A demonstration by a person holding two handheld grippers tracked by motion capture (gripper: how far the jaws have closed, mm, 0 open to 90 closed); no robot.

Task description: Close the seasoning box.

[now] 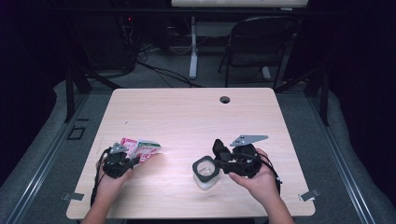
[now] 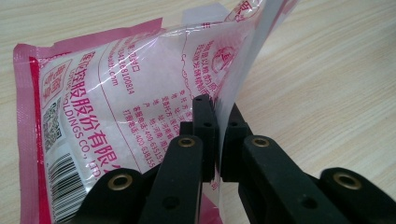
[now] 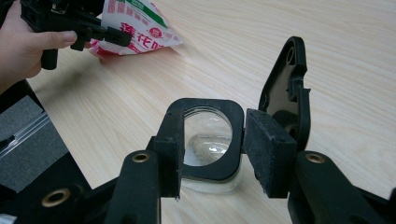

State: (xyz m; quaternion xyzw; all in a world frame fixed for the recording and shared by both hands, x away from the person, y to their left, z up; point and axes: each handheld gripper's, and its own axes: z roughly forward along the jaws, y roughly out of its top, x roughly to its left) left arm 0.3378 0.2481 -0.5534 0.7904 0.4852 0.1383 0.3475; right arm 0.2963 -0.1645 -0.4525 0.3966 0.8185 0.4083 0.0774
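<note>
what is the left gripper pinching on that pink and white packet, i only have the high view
Observer: The left gripper is shut on the pink and white plastic packet along its clear sealed edge.
Operator: is the packet off the table
Observer: One corner is lifted, the rest lies on the light wooden table.
Operator: right one got the jar
Observer: The right gripper has its pads on the black square collar of the clear plastic jar, whose hinged black lid stands open.

Glossy plastic packet [image 2: 116, 107], matt wood-grain table [image 1: 187, 112], clear plastic jar [image 3: 208, 140]
</note>
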